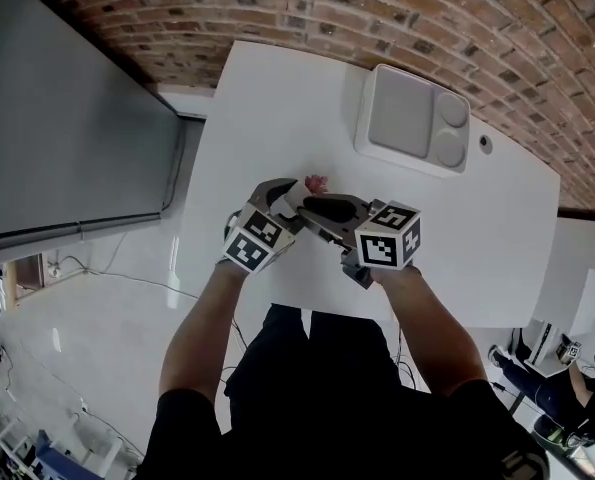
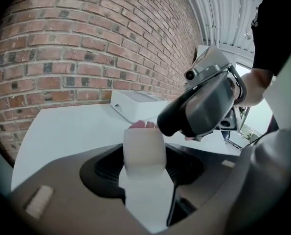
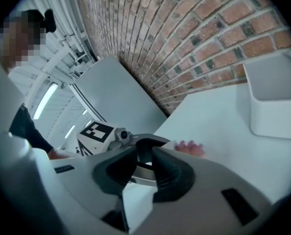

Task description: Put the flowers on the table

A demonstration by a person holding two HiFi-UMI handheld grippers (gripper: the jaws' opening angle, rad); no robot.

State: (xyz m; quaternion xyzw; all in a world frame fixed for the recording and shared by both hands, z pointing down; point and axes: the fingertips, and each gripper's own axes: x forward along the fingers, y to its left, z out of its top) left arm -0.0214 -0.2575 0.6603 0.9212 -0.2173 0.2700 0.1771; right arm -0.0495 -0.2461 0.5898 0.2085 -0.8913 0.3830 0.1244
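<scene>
Both grippers hang close together over the white table (image 1: 277,98). My left gripper (image 1: 289,196) is shut on a small white vase (image 1: 293,202), which fills the space between its jaws (image 2: 144,148). Pink flowers (image 1: 317,182) show just past the vase's top (image 2: 143,125). My right gripper (image 1: 312,208) reaches in from the right, its dark tip (image 2: 167,124) right beside the flowers. In the right gripper view its jaws (image 3: 146,163) stand a narrow gap apart with nothing visible between them. The flowers (image 3: 190,148) lie a little right of that gap.
A white box-shaped tray (image 1: 413,118) with two round recesses stands at the table's far side (image 3: 275,102). A brick wall runs behind the table. A grey panel (image 1: 67,118) stands to the left. Another person (image 1: 567,388) is at the lower right.
</scene>
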